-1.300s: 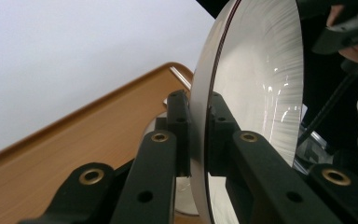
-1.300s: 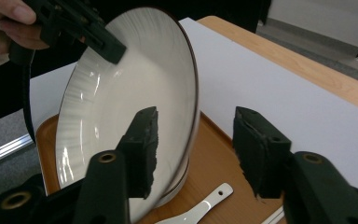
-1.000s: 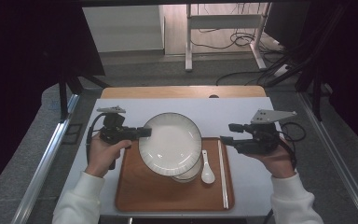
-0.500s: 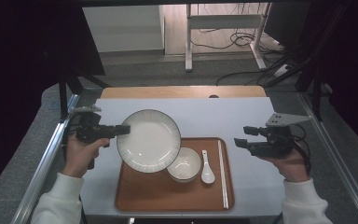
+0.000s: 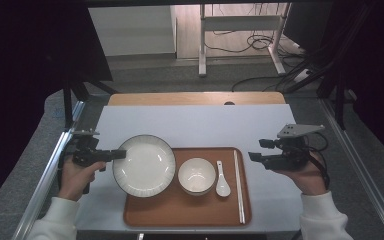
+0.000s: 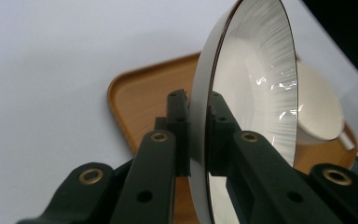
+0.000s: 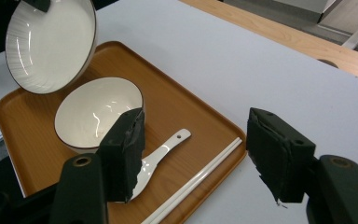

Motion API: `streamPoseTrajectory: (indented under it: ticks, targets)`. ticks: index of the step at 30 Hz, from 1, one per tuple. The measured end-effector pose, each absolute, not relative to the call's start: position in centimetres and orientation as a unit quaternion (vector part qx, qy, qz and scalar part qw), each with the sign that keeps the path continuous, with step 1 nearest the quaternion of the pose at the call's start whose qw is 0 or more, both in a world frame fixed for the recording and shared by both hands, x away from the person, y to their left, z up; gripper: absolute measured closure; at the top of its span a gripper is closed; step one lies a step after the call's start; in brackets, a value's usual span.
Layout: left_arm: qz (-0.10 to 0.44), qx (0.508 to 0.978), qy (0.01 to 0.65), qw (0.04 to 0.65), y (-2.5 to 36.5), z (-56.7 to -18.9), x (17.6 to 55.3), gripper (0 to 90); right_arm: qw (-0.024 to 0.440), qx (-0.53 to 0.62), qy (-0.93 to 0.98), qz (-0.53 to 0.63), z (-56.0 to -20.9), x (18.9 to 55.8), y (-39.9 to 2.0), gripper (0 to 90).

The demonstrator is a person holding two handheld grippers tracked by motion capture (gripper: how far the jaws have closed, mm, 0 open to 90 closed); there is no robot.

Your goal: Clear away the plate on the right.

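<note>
- A person sits at a table (image 5: 200,120) with a pale grey-white top and a strip of light wood along its far edge.
- Each hand holds a black two-jaw gripper; white sleeves enter from the bottom of the high view.
- The left gripper (image 5: 121,154) is clamped on the near-left rim of a white plate (image 5: 145,165). In the left gripper view its jaws pinch the rim from both sides, and the plate (image 6: 256,93) stands tilted, almost edge-on to the camera.
- The plate has a thin dark rim and fine ribbed lines around its inner wall. It is over the left end of a brown wooden tray (image 5: 180,212), reaching out past the tray's left edge; whether its far side touches the tray is hard to tell.
- On the tray, just right of the plate, sits a white bowl (image 5: 197,176). Beside the bowl lies a white spoon (image 5: 221,180), then a pair of white chopsticks (image 5: 239,185) near the tray's right edge.
- The right gripper (image 5: 254,156) hovers to the right of the tray, its jaws wide apart with nothing between them. Its jaws have just been opening.
- Metal rails run along both sides of the table.
- Beyond it lie grey floor, a white desk frame (image 5: 240,30) and loose black cables (image 5: 260,42); the room's sides are dark.
</note>
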State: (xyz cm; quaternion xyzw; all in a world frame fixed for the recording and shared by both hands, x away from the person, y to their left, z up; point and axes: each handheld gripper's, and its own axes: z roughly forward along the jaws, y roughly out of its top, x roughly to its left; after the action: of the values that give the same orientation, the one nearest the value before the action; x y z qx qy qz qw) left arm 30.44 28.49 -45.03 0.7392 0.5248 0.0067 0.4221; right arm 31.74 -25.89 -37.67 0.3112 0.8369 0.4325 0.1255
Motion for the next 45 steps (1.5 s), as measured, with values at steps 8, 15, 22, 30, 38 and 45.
streamPoseTrajectory:
  ticks: [8,15,22,30,38,45]
  targets:
    - [-0.013,0.752,0.525,0.398,28.1,-47.1,30.9,83.1,0.124,0.313,0.839,0.428,-37.8,31.9,-25.9,37.2]
    - [-0.038,0.761,0.520,0.385,27.6,-48.5,31.7,83.7,0.123,0.315,0.840,0.425,-37.9,31.8,-26.0,36.9]
    - [-0.042,0.767,0.524,0.369,27.4,-49.3,32.7,82.4,0.123,0.318,0.842,0.419,-38.1,31.9,-26.0,36.3]
    - [-0.019,0.772,0.529,0.351,26.7,-50.3,33.3,78.0,0.124,0.317,0.847,0.408,-38.4,32.0,-25.9,35.6]
    - [0.036,0.784,0.533,0.316,25.6,-50.8,33.2,74.8,0.119,0.319,0.851,0.399,-38.7,32.1,-25.8,34.6]
    - [0.050,0.795,0.526,0.297,24.9,-51.2,33.1,73.5,0.118,0.316,0.854,0.395,-38.7,32.1,-25.8,34.4]
